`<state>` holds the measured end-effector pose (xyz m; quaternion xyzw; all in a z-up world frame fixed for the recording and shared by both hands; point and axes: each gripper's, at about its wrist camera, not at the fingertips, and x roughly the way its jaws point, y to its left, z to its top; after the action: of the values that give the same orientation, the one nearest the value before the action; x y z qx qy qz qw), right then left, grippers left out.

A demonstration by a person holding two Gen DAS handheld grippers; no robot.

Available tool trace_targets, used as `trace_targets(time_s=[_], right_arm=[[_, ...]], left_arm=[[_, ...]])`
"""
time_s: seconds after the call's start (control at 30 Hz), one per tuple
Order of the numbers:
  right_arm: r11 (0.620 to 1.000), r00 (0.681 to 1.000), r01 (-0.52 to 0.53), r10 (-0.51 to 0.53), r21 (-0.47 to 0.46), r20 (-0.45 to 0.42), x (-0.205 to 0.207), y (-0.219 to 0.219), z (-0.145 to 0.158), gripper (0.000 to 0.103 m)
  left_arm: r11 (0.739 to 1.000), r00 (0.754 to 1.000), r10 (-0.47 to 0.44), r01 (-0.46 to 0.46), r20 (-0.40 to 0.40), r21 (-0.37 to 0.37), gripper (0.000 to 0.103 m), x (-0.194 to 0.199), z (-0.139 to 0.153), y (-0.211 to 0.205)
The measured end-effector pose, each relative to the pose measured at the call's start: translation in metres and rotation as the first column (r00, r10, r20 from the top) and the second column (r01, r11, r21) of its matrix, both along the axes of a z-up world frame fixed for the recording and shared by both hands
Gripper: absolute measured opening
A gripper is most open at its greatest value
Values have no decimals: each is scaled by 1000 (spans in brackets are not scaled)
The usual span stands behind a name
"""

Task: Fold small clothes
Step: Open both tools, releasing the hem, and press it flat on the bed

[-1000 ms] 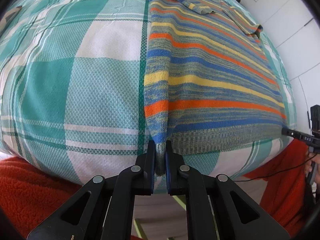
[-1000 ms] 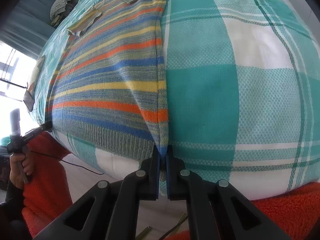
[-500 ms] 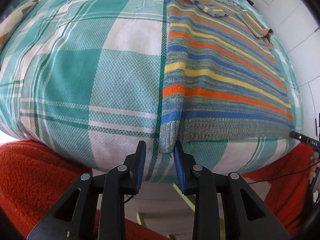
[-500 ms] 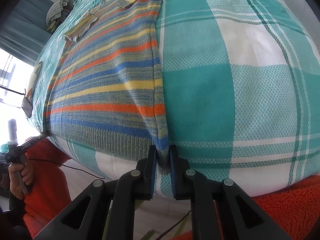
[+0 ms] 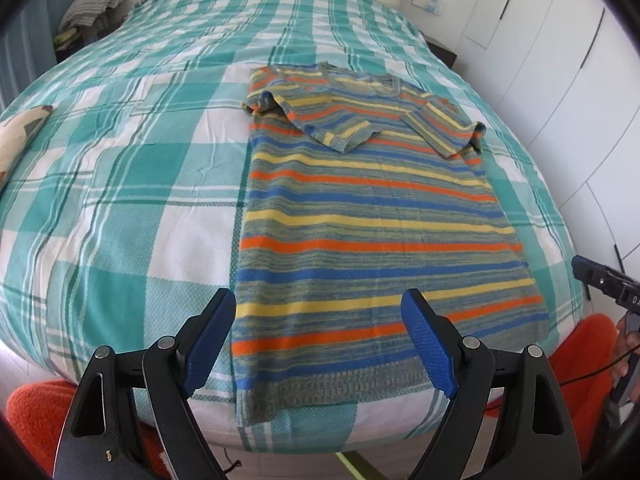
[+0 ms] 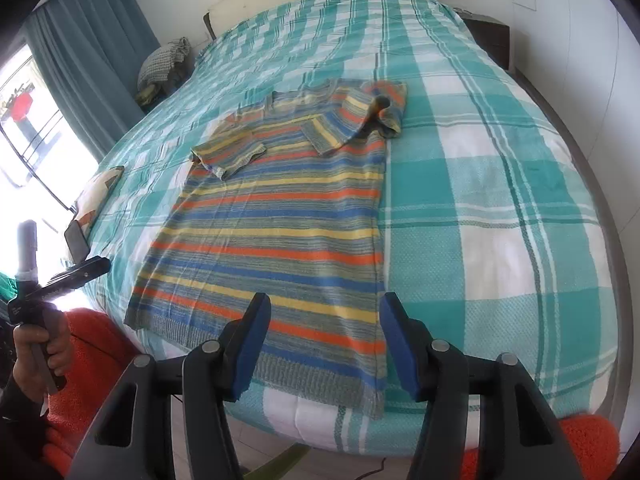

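Both grippers are being held wide open and empty above the near edge of the bed. Between the spread blue-padded fingers (image 5: pixel 212 336) of the left gripper (image 5: pixel 324 340), the lower left part of the striped knitted short-sleeved top (image 5: pixel 360 220) is being framed; ahead of it, the garment is lying flat on the teal-and-white checked bedspread (image 5: pixel 120 200), with both sleeves folded inward over the chest. The ribbed grey hem is lying closest to the gripper, at the bed's edge, and the neckline is pointing away. Between the parted fingers of the right gripper (image 6: pixel 324 344), the top's lower right corner (image 6: pixel 280 240) is being shown, with its right side edge running straight ahead, just inside the right finger. No fabric is being touched by either gripper. Far to the left of the right gripper, the left gripper's handle is being gripped by the person's hand (image 6: pixel 40 352). Orange fleece clothing (image 5: pixel 32 416) is being seen below the bed edge, beneath the grippers.
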<state>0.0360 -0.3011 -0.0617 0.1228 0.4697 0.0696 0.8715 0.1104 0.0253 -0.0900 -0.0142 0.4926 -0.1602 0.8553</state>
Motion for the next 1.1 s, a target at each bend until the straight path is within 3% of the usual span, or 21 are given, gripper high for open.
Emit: trace_targets(time_s=[0.07, 0.17, 0.23, 0.27, 0.43, 0.67, 1.1], right_arm=[[999, 999, -39, 40, 36, -36, 13, 15, -21, 57], [998, 987, -38, 45, 47, -157, 18, 24, -64, 57], [999, 966, -27, 33, 25, -258, 13, 23, -93, 57], [999, 964, -18, 25, 31, -264, 8, 21, -100, 57], [999, 970, -4, 12, 32, -243, 1, 21, -100, 57], [999, 973, -31, 26, -18, -229, 0, 27, -102, 60], [999, 977, -34, 29, -16, -211, -2, 30, -102, 65]], left_arm=[[999, 998, -24, 26, -53, 42, 86, 2, -24, -13], [987, 988, -43, 65, -151, 145, 84, -8, -60, -16], [983, 985, -68, 93, -158, 157, 84, -21, -69, -13], [979, 984, -81, 108, -157, 171, 85, -26, -69, -14], [969, 980, -98, 133, -170, 208, 88, -31, -73, -19], [968, 981, -105, 139, -165, 210, 91, -37, -73, -18], [966, 978, -114, 151, -175, 210, 92, -40, -66, -26]])
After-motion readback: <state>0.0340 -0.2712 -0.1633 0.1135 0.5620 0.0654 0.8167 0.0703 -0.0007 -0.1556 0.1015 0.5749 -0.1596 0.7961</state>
